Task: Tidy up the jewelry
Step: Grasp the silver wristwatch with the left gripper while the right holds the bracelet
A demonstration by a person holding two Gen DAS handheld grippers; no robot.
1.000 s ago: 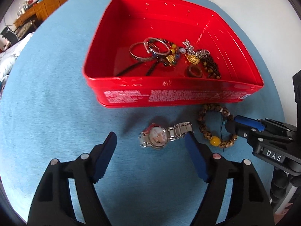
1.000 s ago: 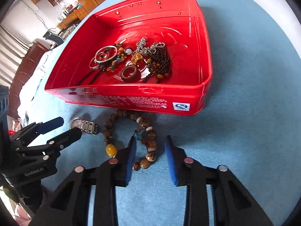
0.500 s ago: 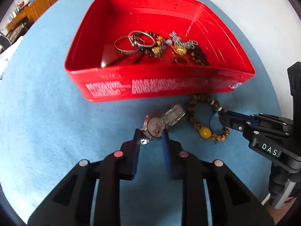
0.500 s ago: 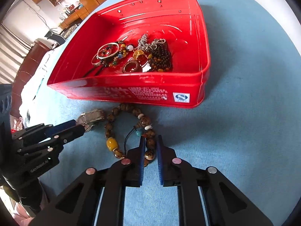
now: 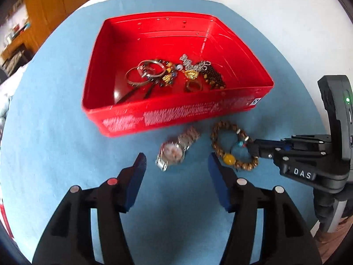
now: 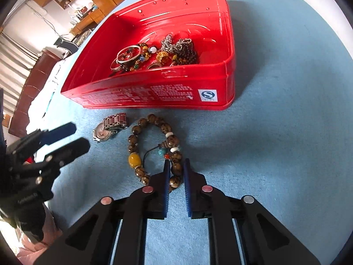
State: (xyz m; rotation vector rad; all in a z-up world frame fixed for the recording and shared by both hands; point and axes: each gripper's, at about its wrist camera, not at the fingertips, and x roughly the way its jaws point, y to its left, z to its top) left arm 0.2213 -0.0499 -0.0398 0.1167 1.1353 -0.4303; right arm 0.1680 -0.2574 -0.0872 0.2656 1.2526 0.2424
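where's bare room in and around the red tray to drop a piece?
Inside the red tray, the far half and the left strip beside the bangles are bare. Blue cloth left of the tray and right of it is free. It is crowded in front, around the watch and bead bracelet.

two hand-held grippers, both angled steeply downward

left gripper (image 5: 176,165): black frame, blue-padded fingers (image 5: 136,174) spread well apart, having just been opening, nothing pressed between them; a watch (image 5: 174,152) lies ahead of the gap, untouched. right gripper (image 6: 176,165): same build, blue fingers (image 6: 166,176) drawn close together, pinching the near beads of a beaded bracelet (image 6: 154,148); seen from the left view it reaches in from the right edge, tips at the bracelet's rim. a bit of hand shows under the left gripper body, low at the left of the right view.
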